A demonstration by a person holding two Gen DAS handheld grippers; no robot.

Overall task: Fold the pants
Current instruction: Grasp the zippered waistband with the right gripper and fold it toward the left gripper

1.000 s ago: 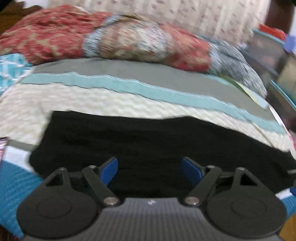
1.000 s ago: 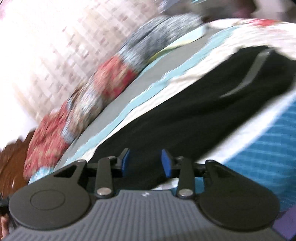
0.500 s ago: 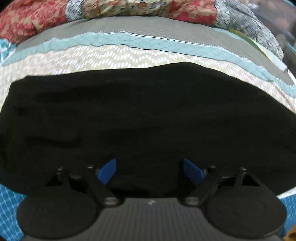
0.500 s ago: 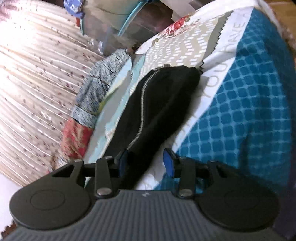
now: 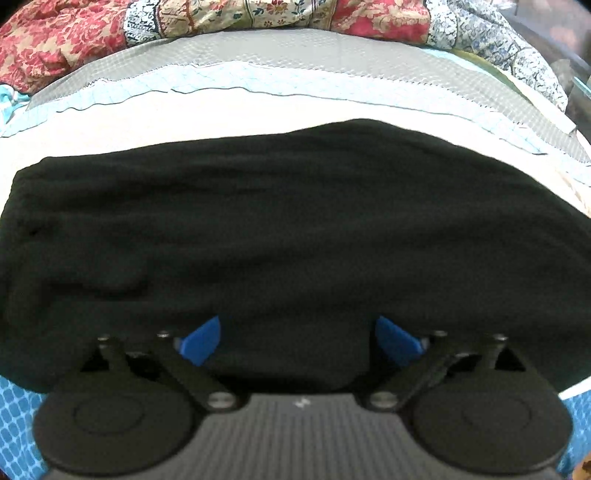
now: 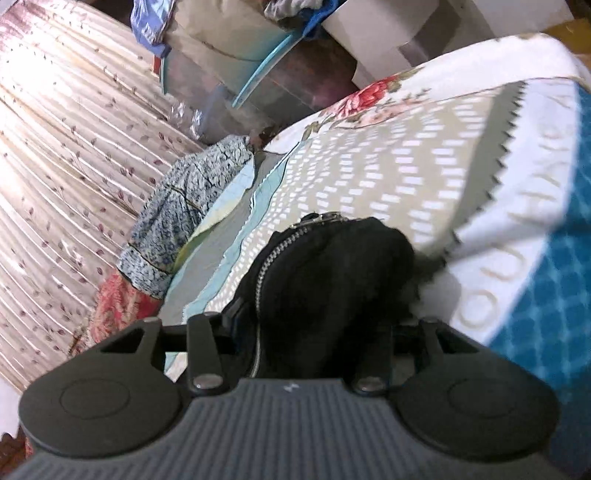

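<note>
Floral quilt [image 5: 258,18] at far bed [image 5: 258,107] edge | left tongs [image 5: 295,339] wide over black pants [image 5: 295,221] | right tongs [image 6: 306,325] pinching pants' zipper [image 6: 273,254] end

Beyond the black pants [image 5: 295,229], an open band of bedspread [image 5: 258,110] is left unobstructed up to the bunched floral quilt [image 5: 207,18], by which the far edge is blocked. In the right wrist view, open bedspread [image 6: 406,155] lies past the pants' end [image 6: 332,273]; further passage is closed off by stacked storage bins [image 6: 236,74].
</note>
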